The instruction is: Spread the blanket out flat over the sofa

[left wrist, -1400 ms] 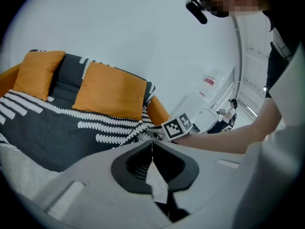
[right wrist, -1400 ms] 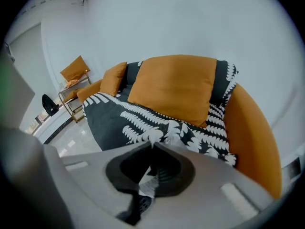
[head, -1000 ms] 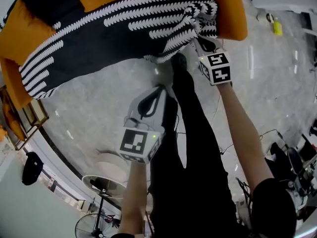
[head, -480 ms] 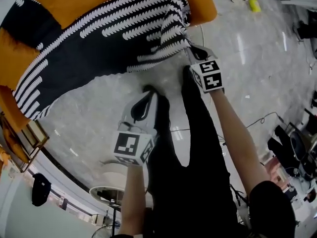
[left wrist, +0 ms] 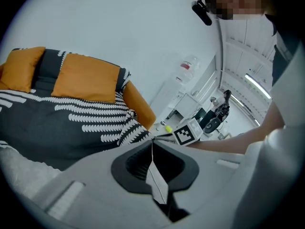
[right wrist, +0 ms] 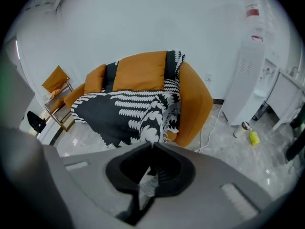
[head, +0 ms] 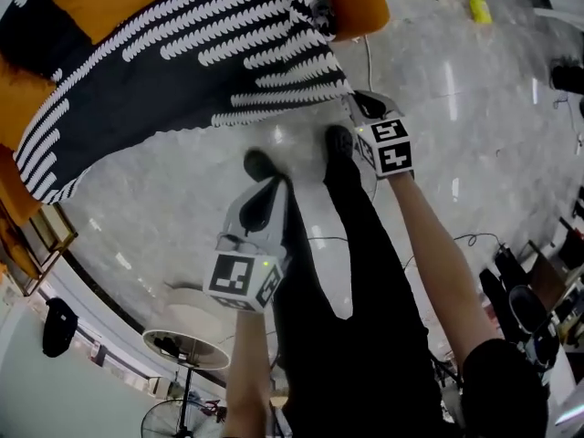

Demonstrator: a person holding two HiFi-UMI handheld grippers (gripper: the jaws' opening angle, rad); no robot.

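I have the right gripper pinched tight on a corner of the blanket. In the right gripper view the jaws meet at their tips with a scrap of white fringe caught between them. The left gripper hangs over the floor, well short of the cloth. In its own view the jaws are pressed together along one thin seam, with nothing in them.

The blanket is a soft black weave, crossed by rows of white leaf-shaped marks and edged with a short toothed fringe. It lies over the seat and front of the sofa. A band of it runs up the backrest between two cushions. Toward the armrest it gathers into loose folds, and from there the held corner stretches out past the sofa's edge in a taut point. The left end drapes down smoothly, close to the floor.

The sofa is rounded and plump, in smooth orange upholstery with a fat curved armrest. The floor is glossy grey stone with pale veining and bright reflections. Black trousers stand between my two grippers. A thin white cord trails across the floor beside the armrest, and a small yellow bottle sits farther off.
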